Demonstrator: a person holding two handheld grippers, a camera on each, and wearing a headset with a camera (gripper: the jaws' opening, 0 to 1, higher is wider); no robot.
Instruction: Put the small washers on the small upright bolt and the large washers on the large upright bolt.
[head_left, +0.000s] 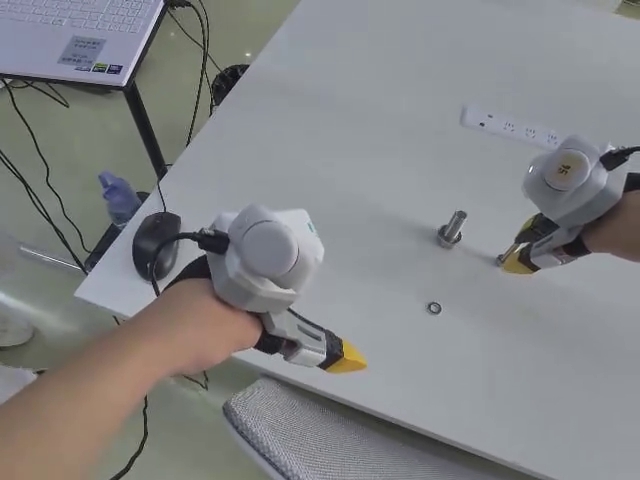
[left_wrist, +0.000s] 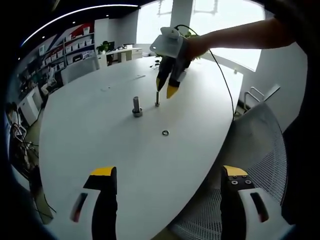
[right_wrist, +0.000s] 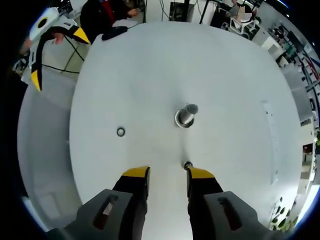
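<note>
The large upright bolt (head_left: 452, 228) (left_wrist: 136, 106) (right_wrist: 187, 114) stands mid-table with a wider metal ring at its base. To its right is the thin small upright bolt (head_left: 505, 256) (left_wrist: 157, 97) (right_wrist: 187, 165), just off the tip of one finger of my right gripper (head_left: 520, 258) (right_wrist: 167, 172). That gripper is open, with nothing between its jaws. One small washer (head_left: 434, 307) (left_wrist: 165, 132) (right_wrist: 120, 131) lies flat on the white table (head_left: 360, 150). My left gripper (head_left: 345, 358) (left_wrist: 170, 185) hovers over the near table edge, jaws wide open and empty.
A white power strip (head_left: 510, 128) lies at the back right. A black mouse (head_left: 155, 245) sits at the table's left corner, and a laptop (head_left: 70, 35) stands on a stand beyond it. A grey mesh chair (head_left: 300, 430) is below the near edge.
</note>
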